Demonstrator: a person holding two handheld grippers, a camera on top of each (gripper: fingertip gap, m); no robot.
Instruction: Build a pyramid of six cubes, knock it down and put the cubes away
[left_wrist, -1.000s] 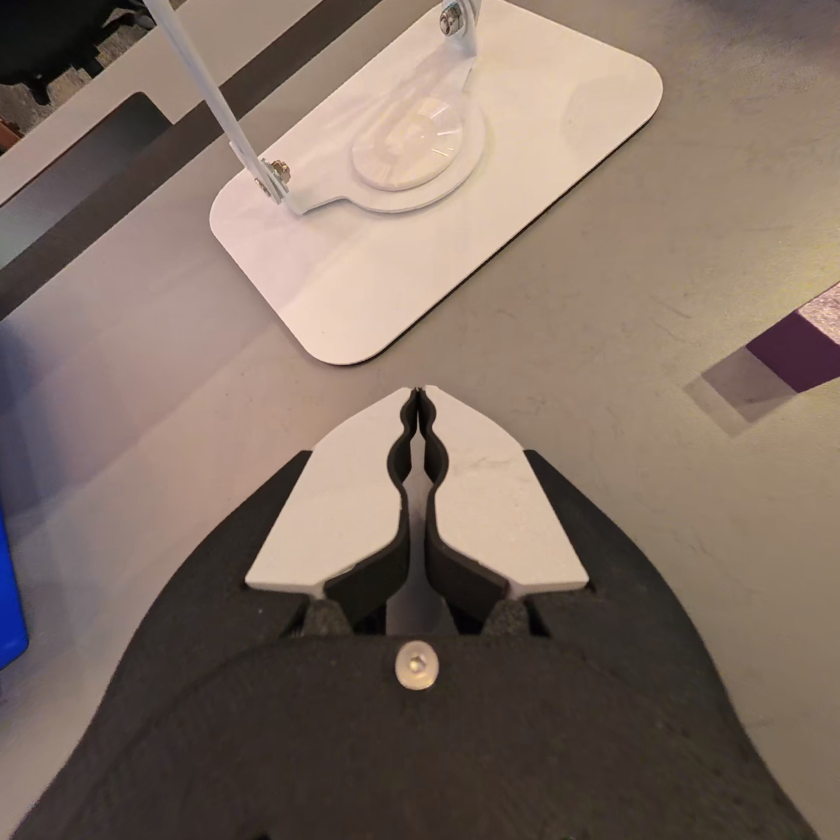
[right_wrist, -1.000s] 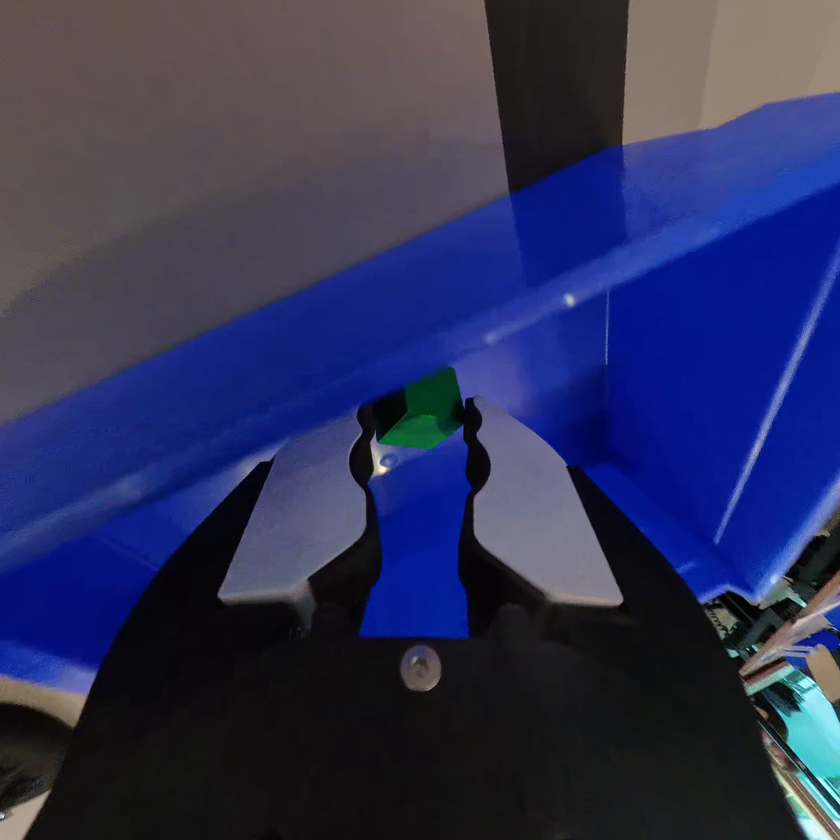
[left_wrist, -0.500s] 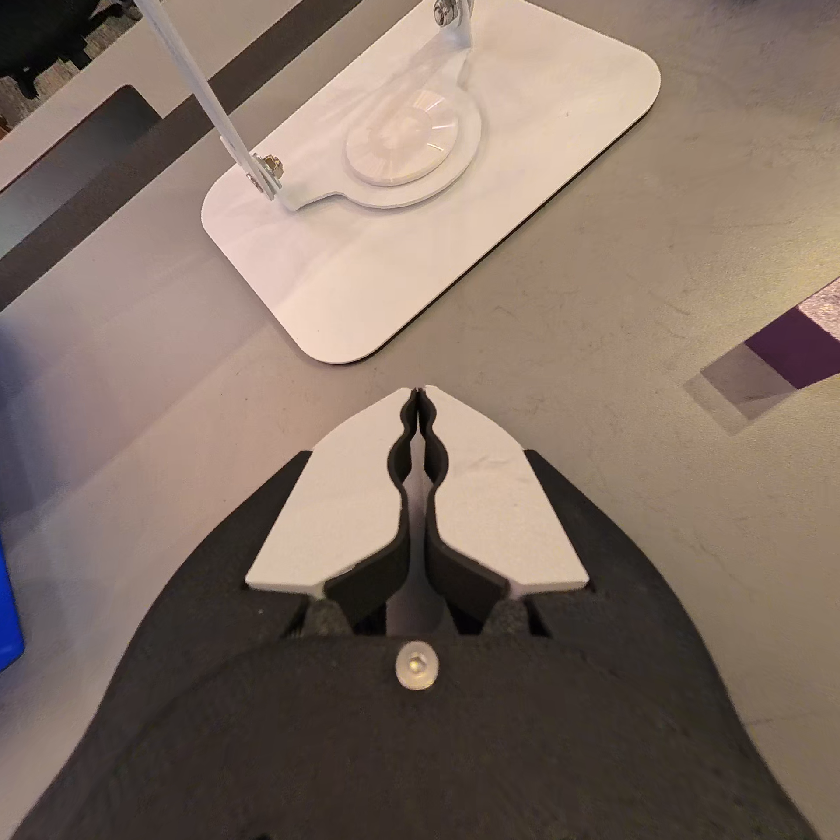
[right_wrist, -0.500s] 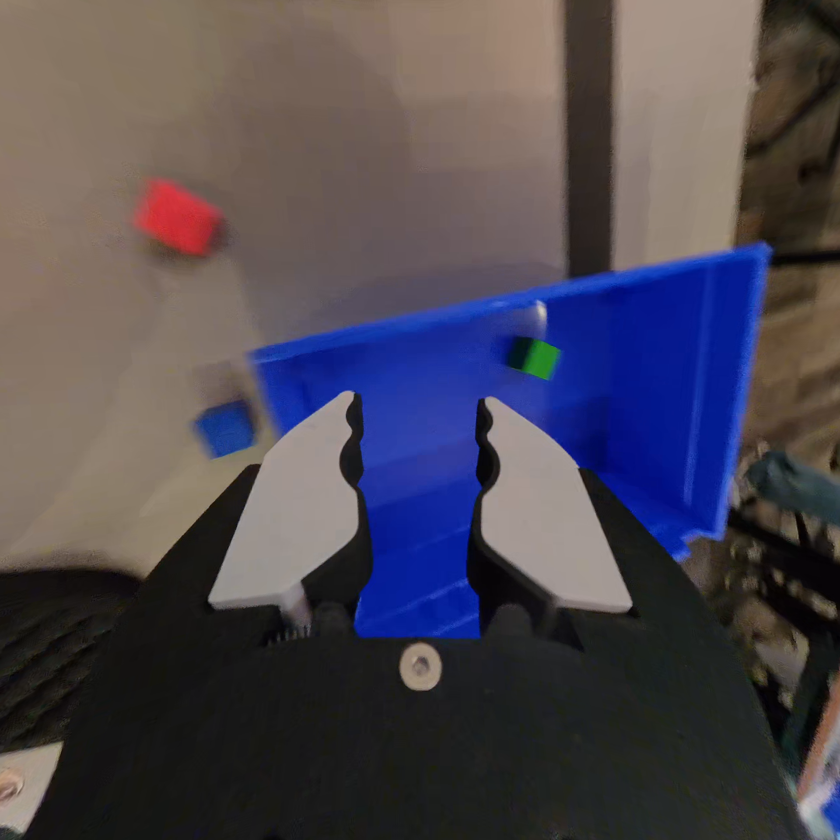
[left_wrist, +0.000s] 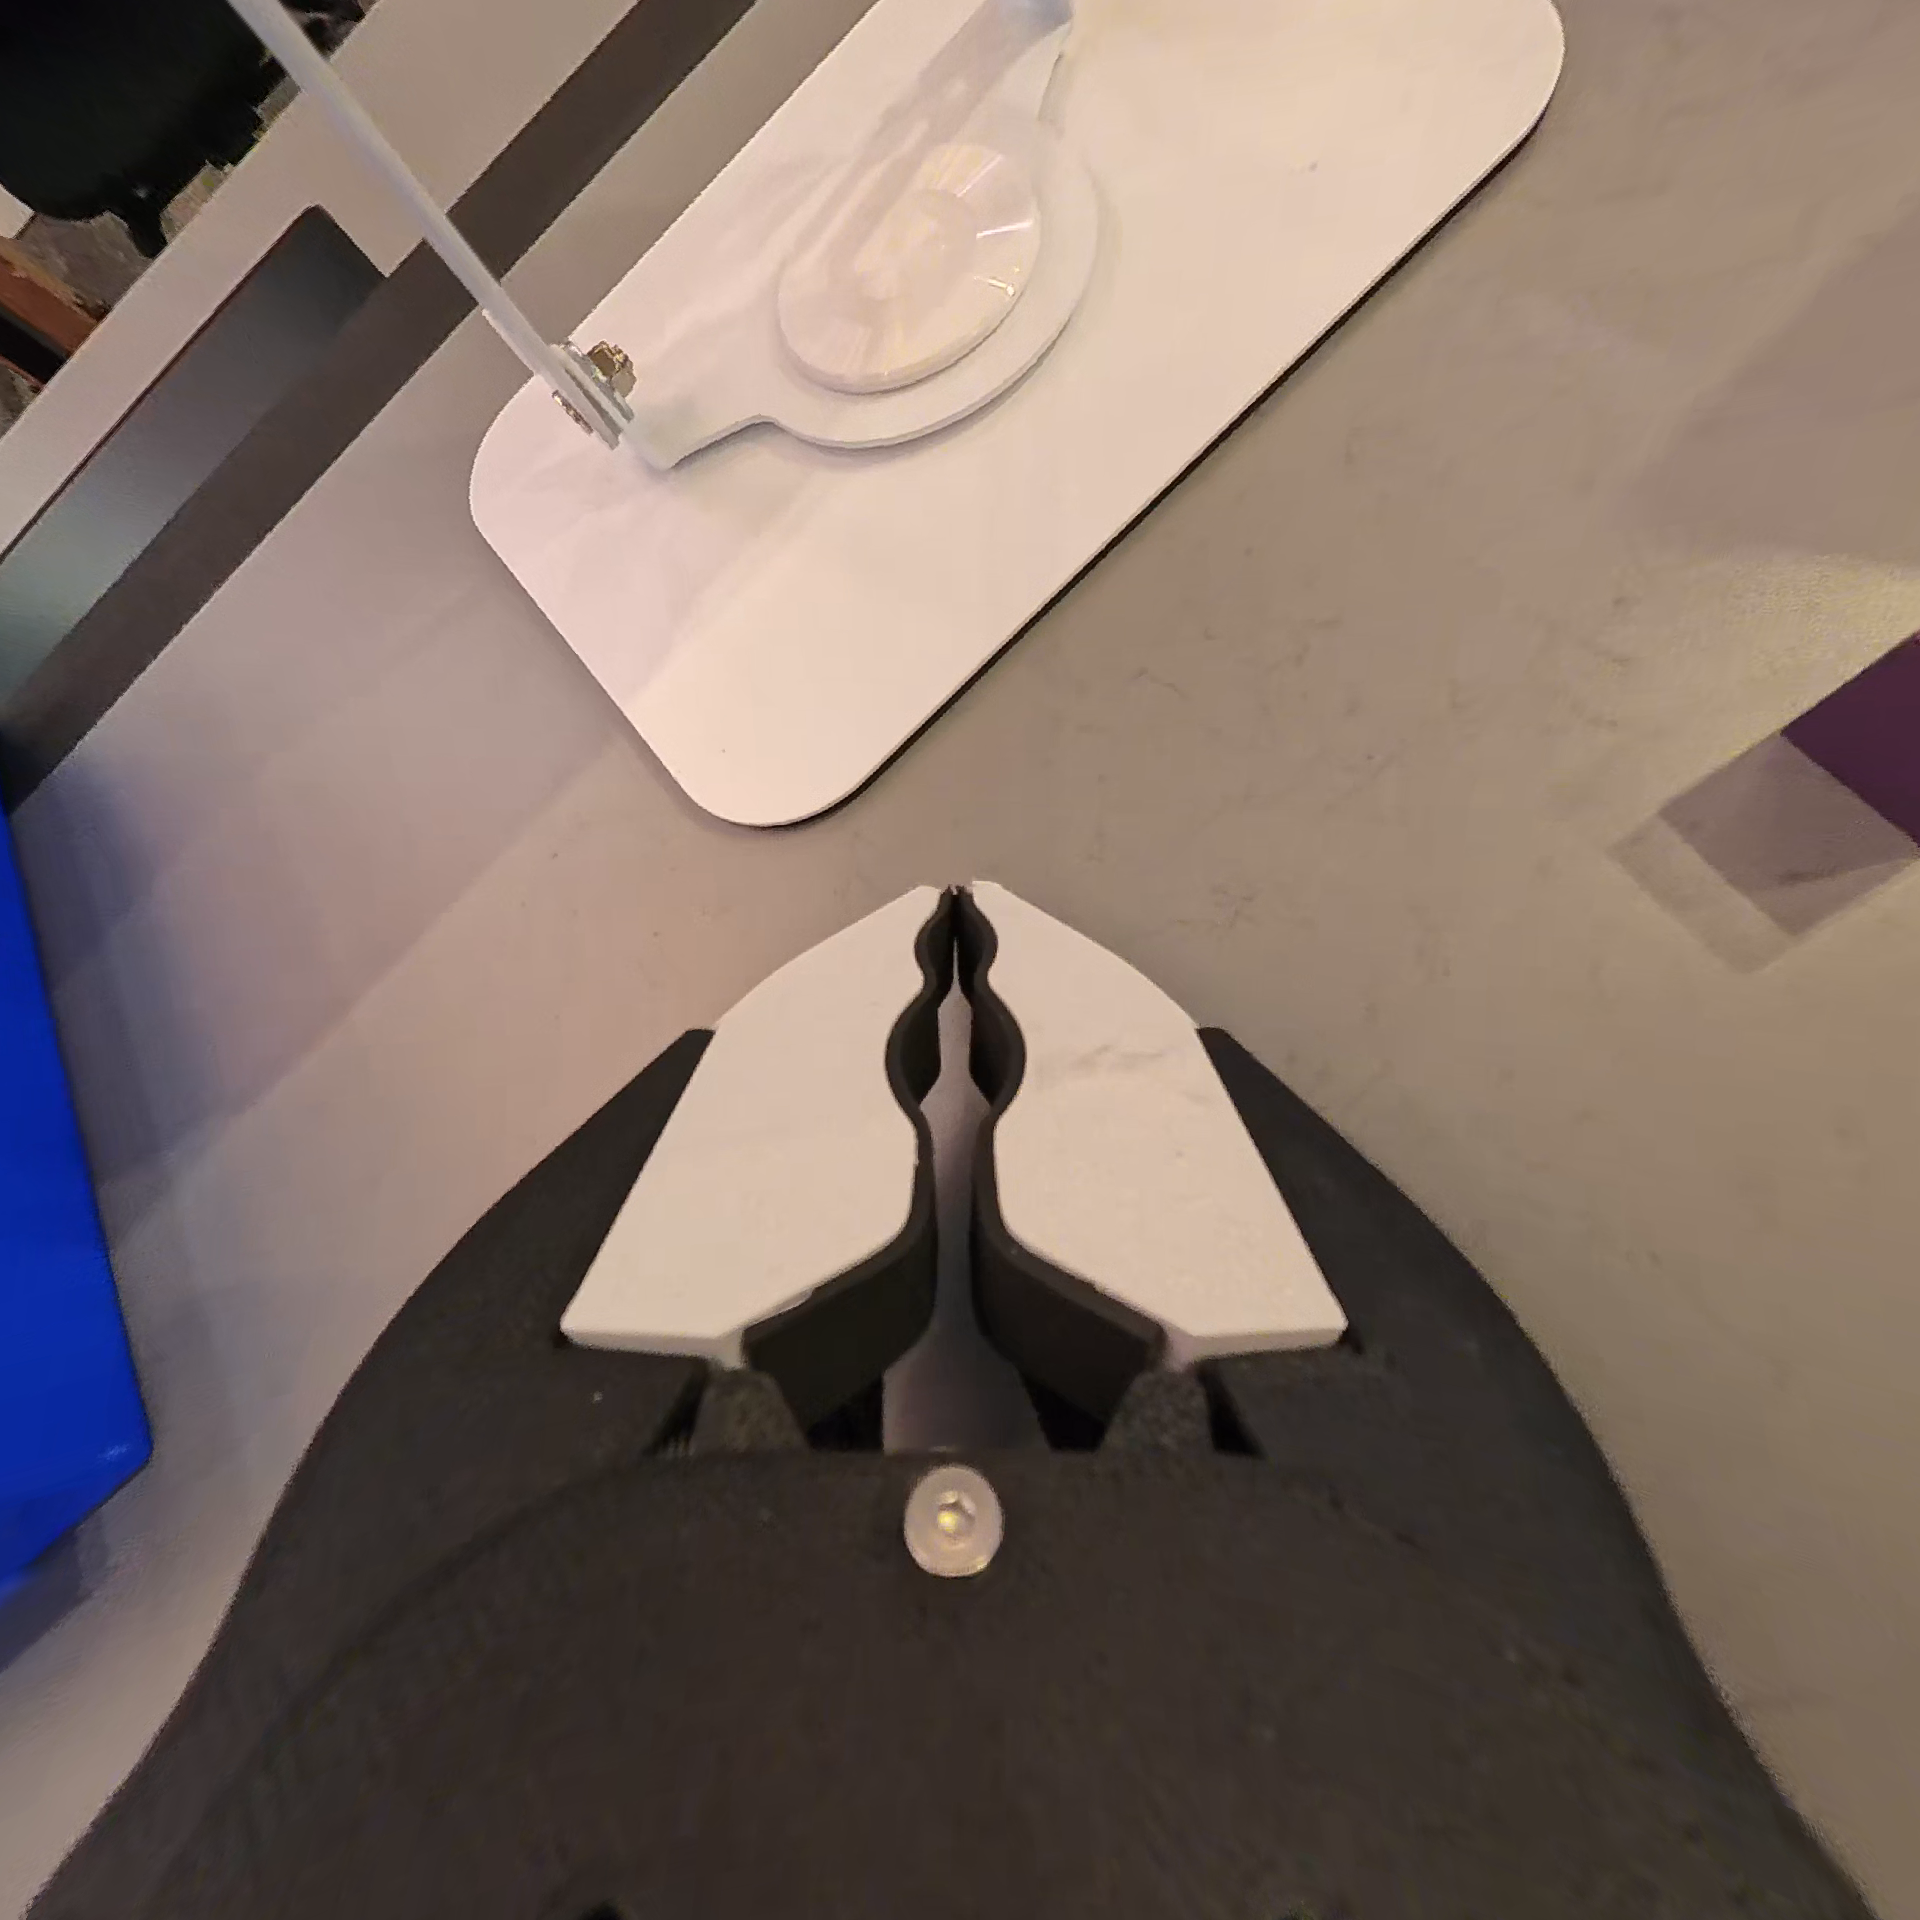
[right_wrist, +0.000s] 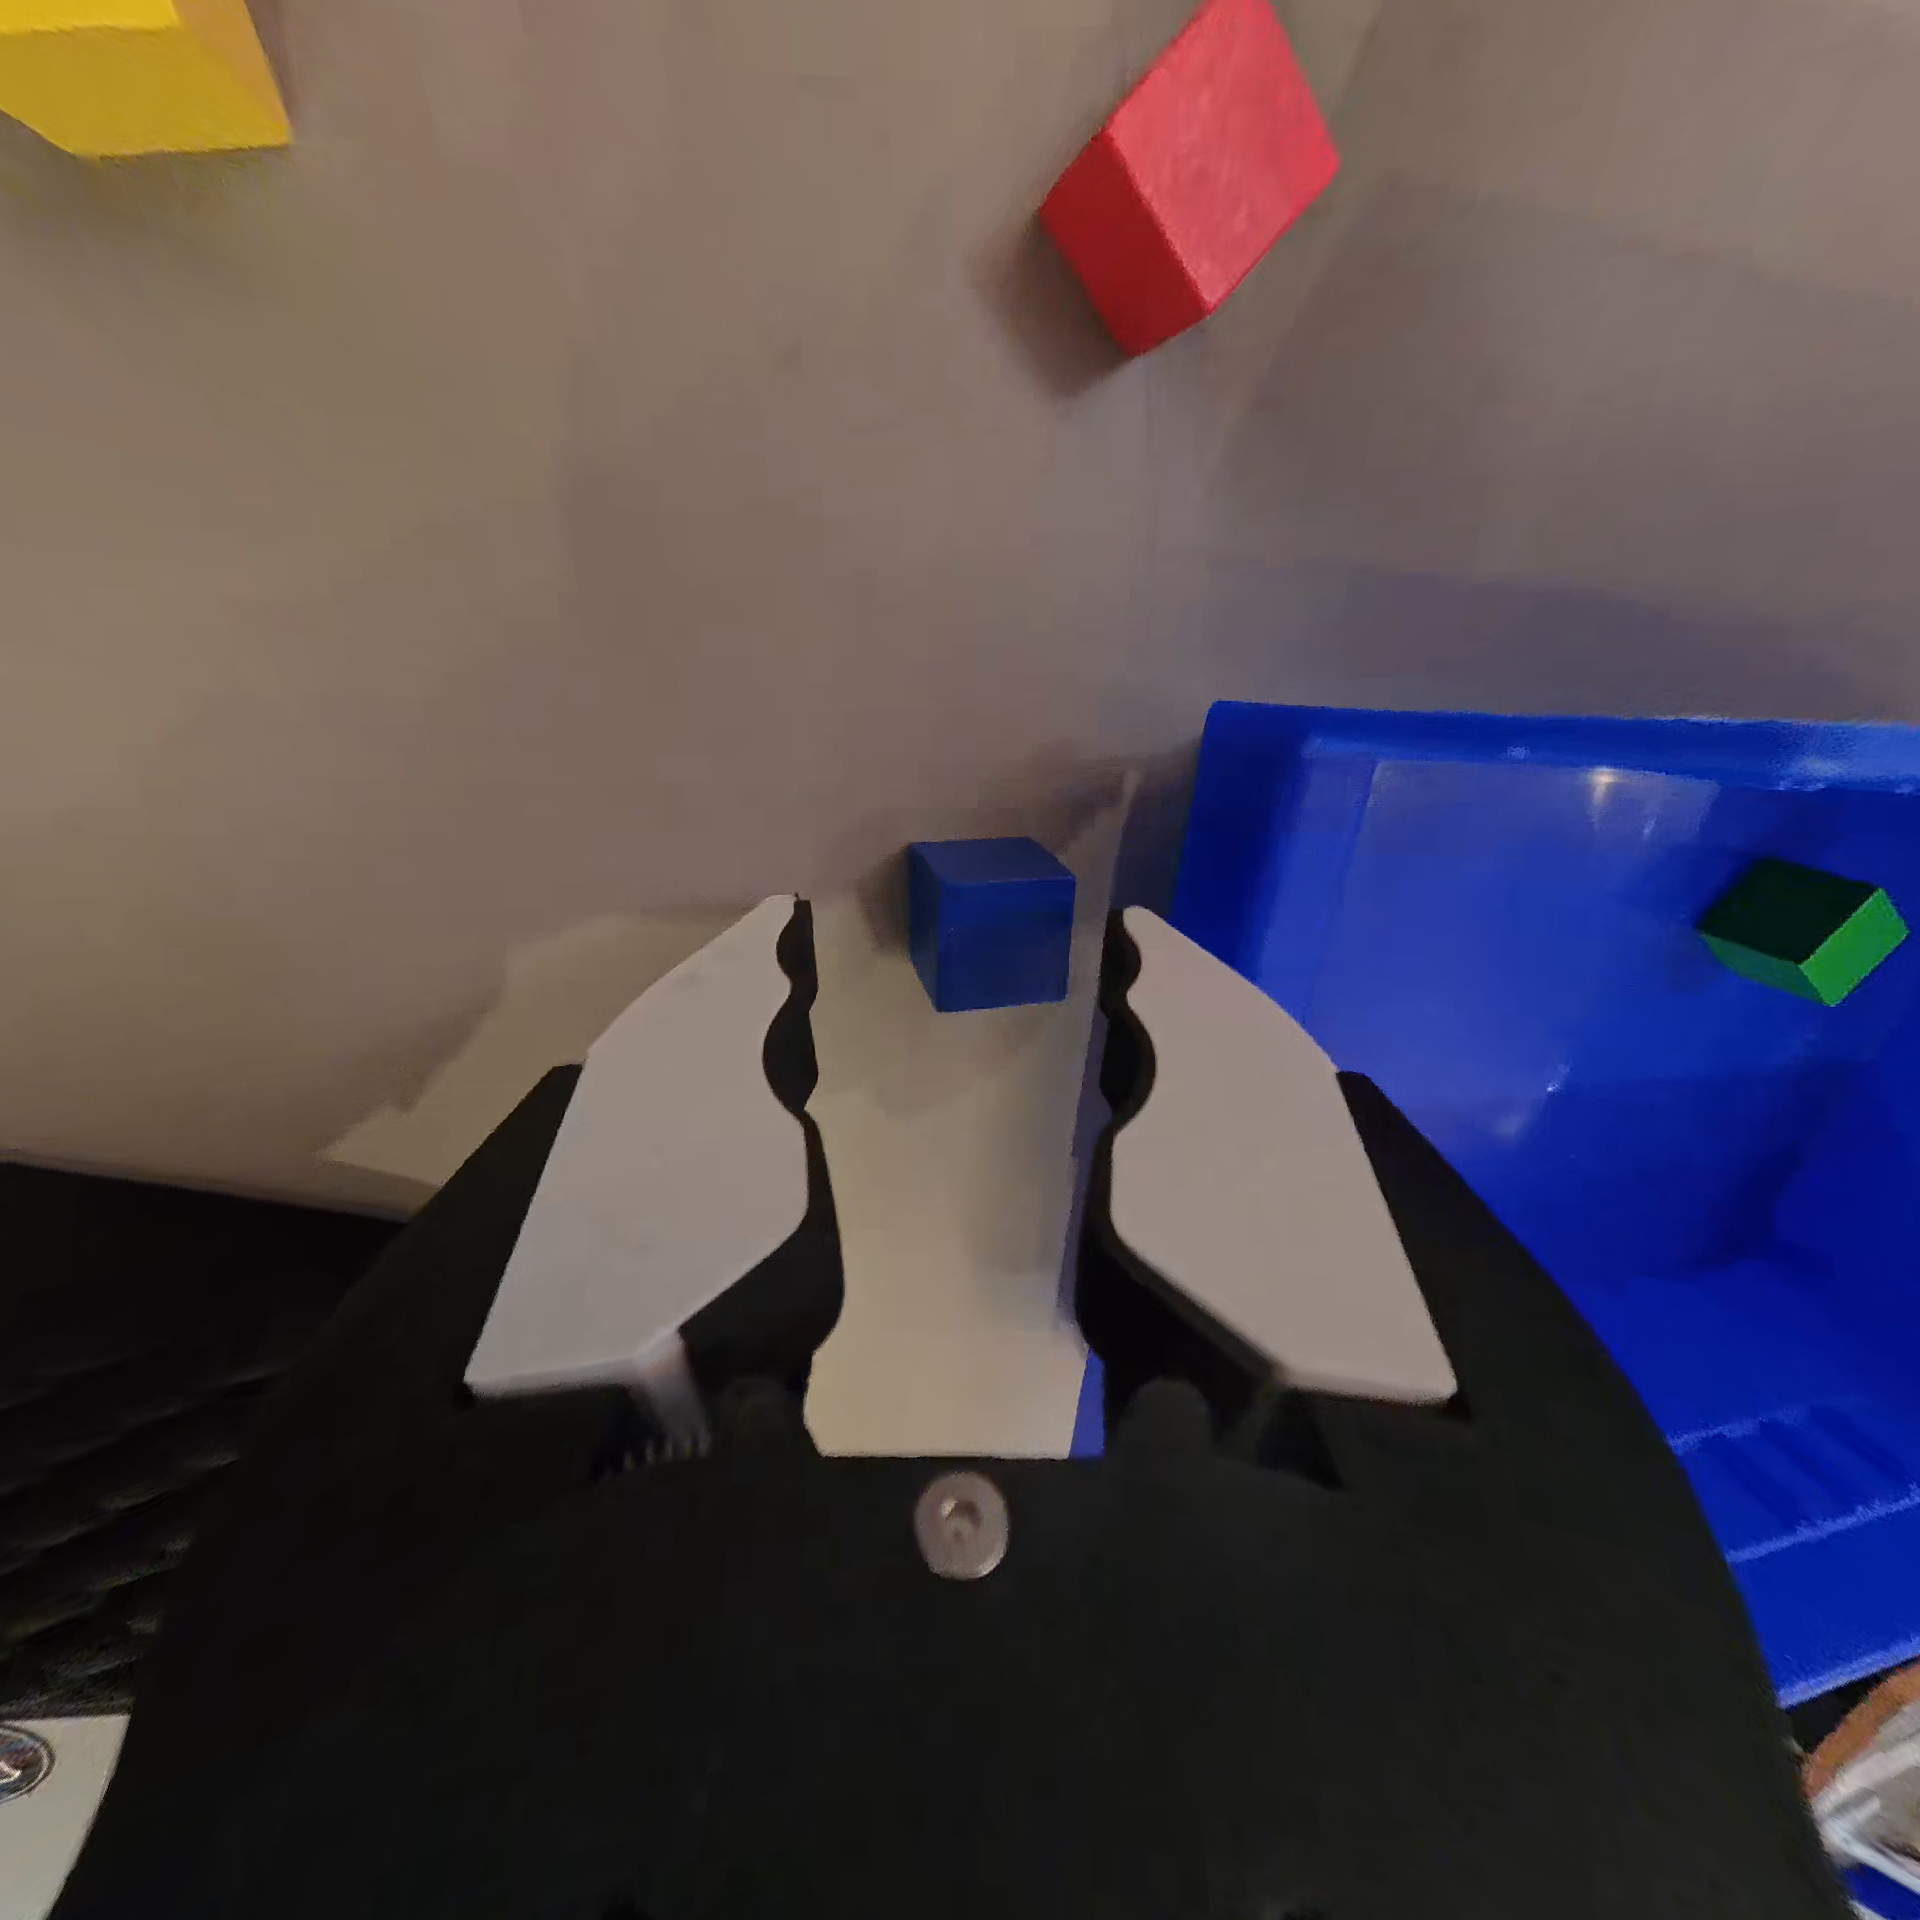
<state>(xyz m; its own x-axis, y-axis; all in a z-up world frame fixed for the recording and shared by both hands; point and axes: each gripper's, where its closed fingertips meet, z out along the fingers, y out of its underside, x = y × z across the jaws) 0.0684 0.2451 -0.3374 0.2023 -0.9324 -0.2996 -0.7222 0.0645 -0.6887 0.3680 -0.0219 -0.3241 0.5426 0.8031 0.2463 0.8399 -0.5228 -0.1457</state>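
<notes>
Left wrist view, from the left: blue bin (left_wrist: 52, 1195) at the frame edge on the grey table (left_wrist: 1455, 623); white stand base (left_wrist: 831, 582) just ahead of the fingertips; purple patch (left_wrist: 1860, 727) far right. Left gripper (left_wrist: 954, 889) with jaws closed, tips touching, nothing between.

Right wrist view, from the left: yellow cube (right_wrist: 135, 73) top corner; right gripper (right_wrist: 956, 914) with jaws open and bare; blue cube (right_wrist: 992, 925) on the table ahead, between the fingertips, clear of both; red cube (right_wrist: 1195, 166) farther off; blue bin (right_wrist: 1558, 1247) just right, green cube (right_wrist: 1808, 930) inside.
</notes>
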